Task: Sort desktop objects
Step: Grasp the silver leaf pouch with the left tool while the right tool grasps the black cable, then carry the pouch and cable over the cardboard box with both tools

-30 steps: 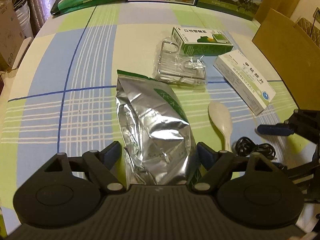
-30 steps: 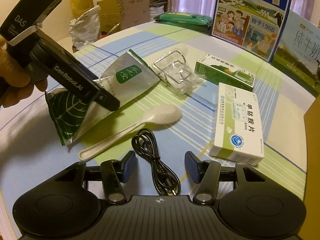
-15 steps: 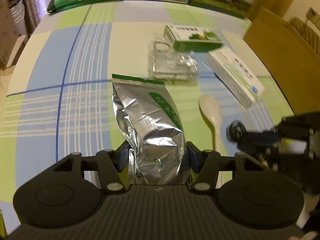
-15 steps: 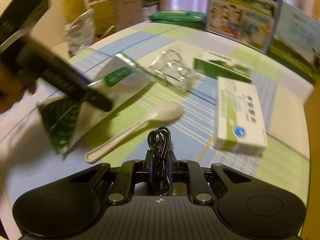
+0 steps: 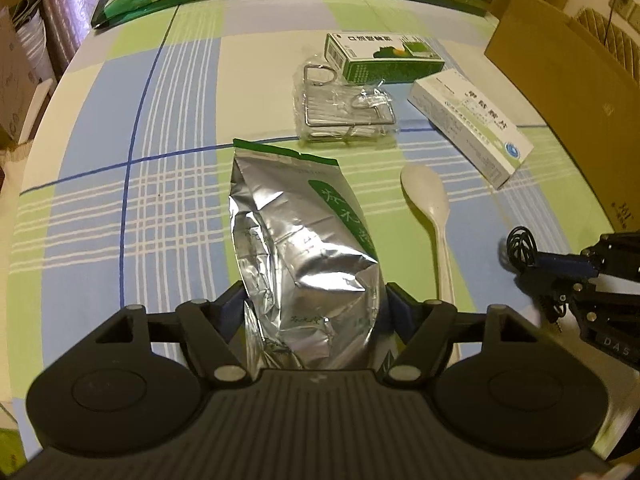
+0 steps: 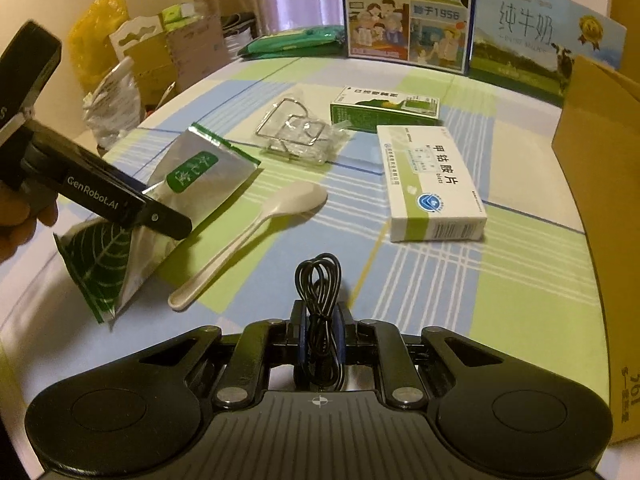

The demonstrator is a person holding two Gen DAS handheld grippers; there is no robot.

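A silver foil bag (image 5: pixel 296 240) with a green label lies lengthwise in front of me, and my left gripper (image 5: pixel 314 312) is shut on its near end. In the right wrist view the bag (image 6: pixel 200 176) is tilted, its gripped end raised off the cloth by the left gripper (image 6: pixel 160 216). My right gripper (image 6: pixel 320 332) is shut on a coiled black cable (image 6: pixel 318 276), whose loops stick out beyond the fingertips. From the left wrist view, that right gripper (image 5: pixel 560 264) hangs at the right edge with the cable (image 5: pixel 520 244).
On the checked tablecloth lie a white spoon (image 6: pixel 256 224), a white medicine box (image 6: pixel 432 184), a green box (image 6: pixel 384 108) and a wire rack in clear plastic (image 6: pixel 300 136). A cardboard box (image 6: pixel 600 160) stands at the right. Milk cartons (image 6: pixel 404 12) and a green packet (image 6: pixel 296 40) line the back.
The left gripper's fingers closed in on the foil bag and raised its near end. My right gripper shut on the black cable and lifted it off the table.
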